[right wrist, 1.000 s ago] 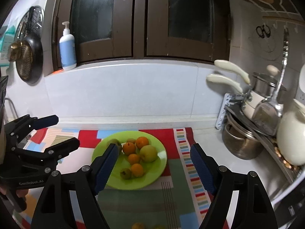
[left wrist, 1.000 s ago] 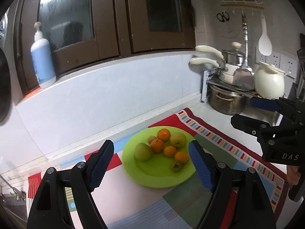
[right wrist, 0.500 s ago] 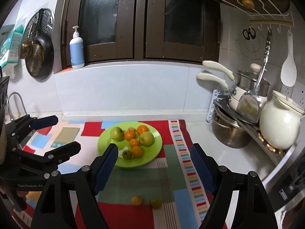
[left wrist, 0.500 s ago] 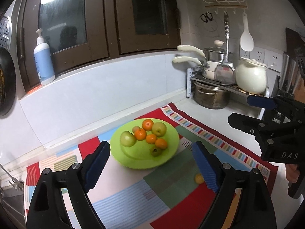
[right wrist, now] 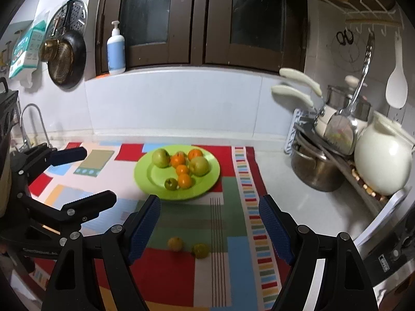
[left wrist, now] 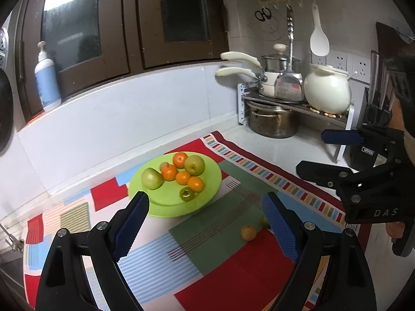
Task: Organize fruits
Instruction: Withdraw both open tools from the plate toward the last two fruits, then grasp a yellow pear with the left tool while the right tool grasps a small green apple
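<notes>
The green plate (right wrist: pixel 145 178) sits on the bright mat (right wrist: pixel 233 254) on the tabletop, and it is the spot to measure from. Most of the fruit is on the plate now: green apples, small oranges and one little green fruit. Two fruits are not on it. A small yellow fruit (right wrist: pixel 175 243) and a small green fruit (right wrist: pixel 200 250) lie on the mat, on the near side of the plate, close to each other but not touching.

The left claw (left wrist: pixel 205 226) is wide and holds nothing. The right claw (right wrist: pixel 209 226) is also wide and holds nothing. Both hang over the mat on the near side of the plate.

I think the step now is going for the two loose fruits. Next, one claw should come down around one loose fruit, close gently, and carry it to a bare part of the plate. Round fruit can roll away, so slow is best.
</notes>
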`<state>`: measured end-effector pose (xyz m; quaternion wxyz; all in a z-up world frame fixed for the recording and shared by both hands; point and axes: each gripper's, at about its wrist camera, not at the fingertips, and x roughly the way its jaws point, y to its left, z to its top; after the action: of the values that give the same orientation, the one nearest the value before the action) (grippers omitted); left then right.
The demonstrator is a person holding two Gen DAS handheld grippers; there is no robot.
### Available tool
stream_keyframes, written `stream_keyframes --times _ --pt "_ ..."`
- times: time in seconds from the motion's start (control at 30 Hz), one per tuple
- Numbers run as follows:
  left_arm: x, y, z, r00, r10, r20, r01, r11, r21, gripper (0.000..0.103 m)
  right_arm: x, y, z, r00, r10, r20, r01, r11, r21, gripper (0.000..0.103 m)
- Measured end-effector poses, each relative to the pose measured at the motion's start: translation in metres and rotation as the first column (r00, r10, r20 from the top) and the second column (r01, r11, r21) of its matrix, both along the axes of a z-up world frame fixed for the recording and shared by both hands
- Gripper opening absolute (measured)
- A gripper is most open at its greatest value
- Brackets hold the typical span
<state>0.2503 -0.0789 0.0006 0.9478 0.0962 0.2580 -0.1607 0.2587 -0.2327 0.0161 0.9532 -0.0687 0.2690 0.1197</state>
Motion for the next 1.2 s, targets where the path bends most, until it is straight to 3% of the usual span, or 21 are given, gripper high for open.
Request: stream_keyframes --times 0.47,0.6,0.8,1.03,1.2 --pt "0.022 -0.027 -0.063 0.990 -0.080 -0.118 0.084 0.996 0.029 0.089 0.029 -0.017 -0.069 0.983 0.075 -0.167 -0.080 0.997 -0.020 0.077" --pt "0.030 -0.032 -0.079 0.981 -0.114 -0.156 0.121 0.992 0.036 0.086 0.035 -0.015 -0.085 0.975 0.101 -0.197 -0.109 0.994 -0.033 0.072" --pt "0.041 -0.040 -0.097 0.962 -0.174 -0.212 0.188 0.981 0.047 0.076 0.047 -0.016 -0.106 0.958 0.129 -0.257 -0.141 0.990 -0.026 0.062" --pt "0.053 -0.044 -0.112 0.935 -0.221 -0.277 0.232 0.973 0.010 0.053 0.058 -0.014 -0.125 0.933 0.181 -0.311 -0.180 0.983 0.034 0.051" --pt "0.059 -0.044 -0.116 0.923 -0.233 -0.306 0.241 0.970 -0.010 0.043 0.065 -0.013 -0.137 0.915 0.216 -0.340 -0.201 0.976 0.080 0.043"
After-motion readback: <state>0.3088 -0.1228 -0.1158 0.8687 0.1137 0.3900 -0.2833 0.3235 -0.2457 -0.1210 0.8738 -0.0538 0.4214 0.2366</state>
